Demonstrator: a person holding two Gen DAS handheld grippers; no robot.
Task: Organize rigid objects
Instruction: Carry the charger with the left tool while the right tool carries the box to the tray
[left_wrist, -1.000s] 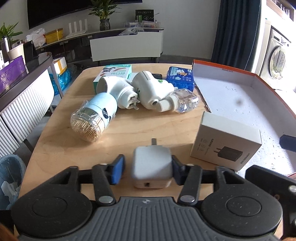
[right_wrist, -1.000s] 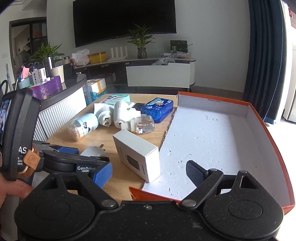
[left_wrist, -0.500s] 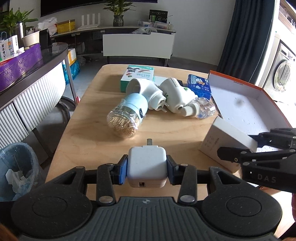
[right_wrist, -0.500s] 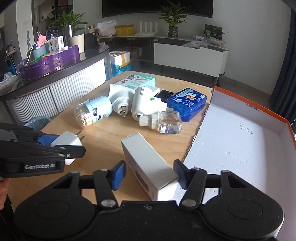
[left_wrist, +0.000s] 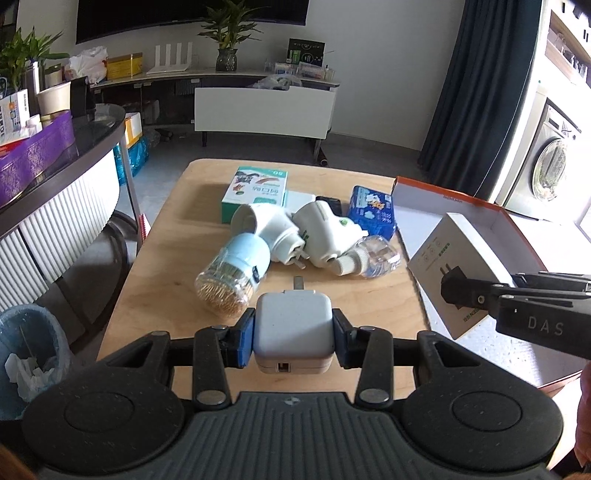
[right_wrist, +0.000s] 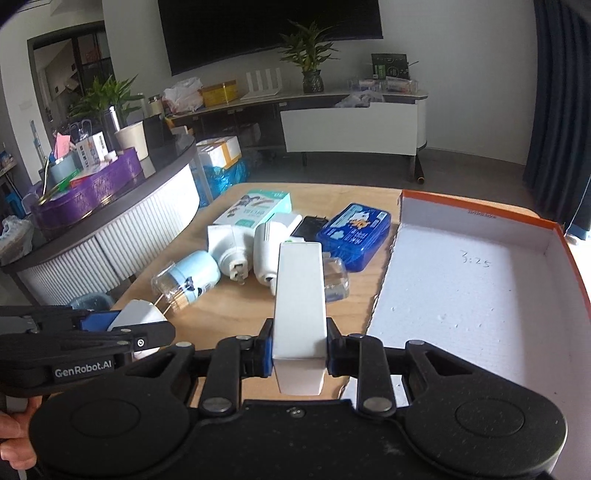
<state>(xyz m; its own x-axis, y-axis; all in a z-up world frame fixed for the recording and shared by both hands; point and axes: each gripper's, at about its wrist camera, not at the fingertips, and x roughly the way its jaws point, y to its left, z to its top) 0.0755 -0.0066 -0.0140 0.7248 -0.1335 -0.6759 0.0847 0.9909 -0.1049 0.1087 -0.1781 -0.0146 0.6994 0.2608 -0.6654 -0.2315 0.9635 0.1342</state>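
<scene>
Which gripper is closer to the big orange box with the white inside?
Right. The right gripper, clamped on a white carton, sits at the orange box's near corner. The left gripper, holding a white charger, is farther away, over the wooden table.

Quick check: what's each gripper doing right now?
Left gripper: shut on the white charger plug.
Right gripper: shut on the white charger box, lifted off the table.
</scene>
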